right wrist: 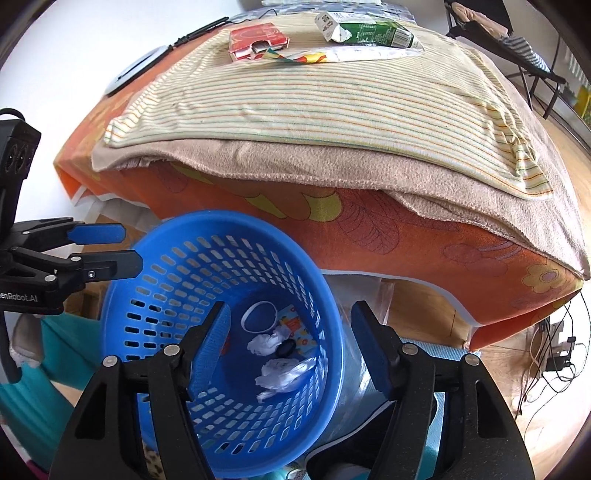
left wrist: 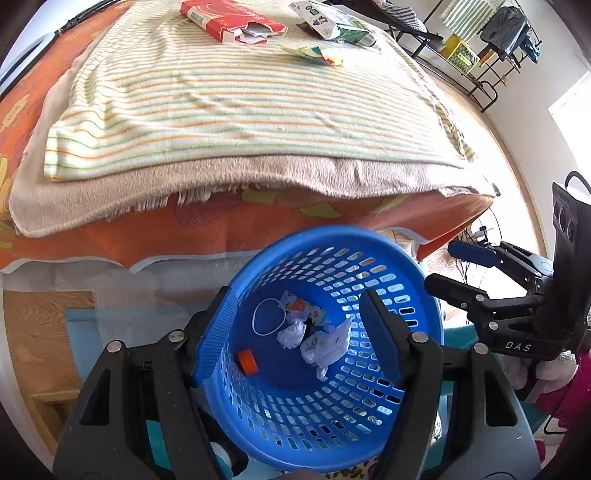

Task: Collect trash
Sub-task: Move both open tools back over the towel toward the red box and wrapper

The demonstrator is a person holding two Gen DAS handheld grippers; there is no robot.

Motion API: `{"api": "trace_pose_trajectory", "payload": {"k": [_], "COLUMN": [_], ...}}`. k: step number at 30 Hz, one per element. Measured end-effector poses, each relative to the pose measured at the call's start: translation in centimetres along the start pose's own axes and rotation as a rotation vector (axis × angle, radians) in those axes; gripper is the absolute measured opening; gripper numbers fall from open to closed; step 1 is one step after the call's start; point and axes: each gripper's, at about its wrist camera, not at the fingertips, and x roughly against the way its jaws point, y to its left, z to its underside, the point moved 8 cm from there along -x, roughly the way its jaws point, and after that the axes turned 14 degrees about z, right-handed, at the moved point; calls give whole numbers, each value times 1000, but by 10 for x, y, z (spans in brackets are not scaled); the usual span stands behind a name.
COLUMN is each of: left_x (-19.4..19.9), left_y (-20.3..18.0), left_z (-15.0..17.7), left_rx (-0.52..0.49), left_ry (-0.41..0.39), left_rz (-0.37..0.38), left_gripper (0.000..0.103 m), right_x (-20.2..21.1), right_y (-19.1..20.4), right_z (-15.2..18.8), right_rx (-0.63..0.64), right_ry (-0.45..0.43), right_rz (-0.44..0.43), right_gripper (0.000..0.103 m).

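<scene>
Hovering over the blue bin (left wrist: 332,332), both grippers point steeply down with nothing in them. The left gripper (left wrist: 295,325) stands wide, its jaws astride the near rim without pressing on it; the right gripper (right wrist: 291,339) is just as wide and bare, one finger over the bin's mouth, the other outside the wall.

Down in the bin lie crumpled paper (left wrist: 325,345), a white ring (left wrist: 268,316), an orange cap (left wrist: 246,362) and a printed wrapper (left wrist: 303,306).

What is left sits up on the striped towel (left wrist: 221,110), at the far end of the bed, well apart from both sets of fingers and above them: a red box (left wrist: 231,18), a green carton (right wrist: 369,31) and a flat bright wrapper (left wrist: 317,54) between and a little nearer. The carton's long axis runs across the bed, side to side, so jaws would have to straddle its short width.

I'd judge the right hand nearer the carton and the left nearer the red box; either way the reach goes up and forward over the towel.
</scene>
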Motion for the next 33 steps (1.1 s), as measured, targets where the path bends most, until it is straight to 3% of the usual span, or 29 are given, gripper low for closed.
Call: {"api": "trace_pose_trajectory", "payload": {"k": [15, 26, 30, 33], "left_x": [37, 39, 32, 22], "left_y": [17, 60, 79, 88], "left_z": [-104, -205, -240, -260], "left_rx": [26, 156, 229, 279], "left_ry": [-137, -227, -268, -272], "left_rz": [-30, -31, -22, 5], "left_gripper": [71, 71, 83, 83], "right_x": [19, 2, -10, -18], "right_y": [-45, -74, -80, -80], "right_z": [-80, -153, -175, -188], "right_rx": [-126, -226, -254, -261], "right_ry": [-77, -77, -77, -73], "right_rz": [5, 9, 9, 4], "right_gripper": [68, 71, 71, 71]}}
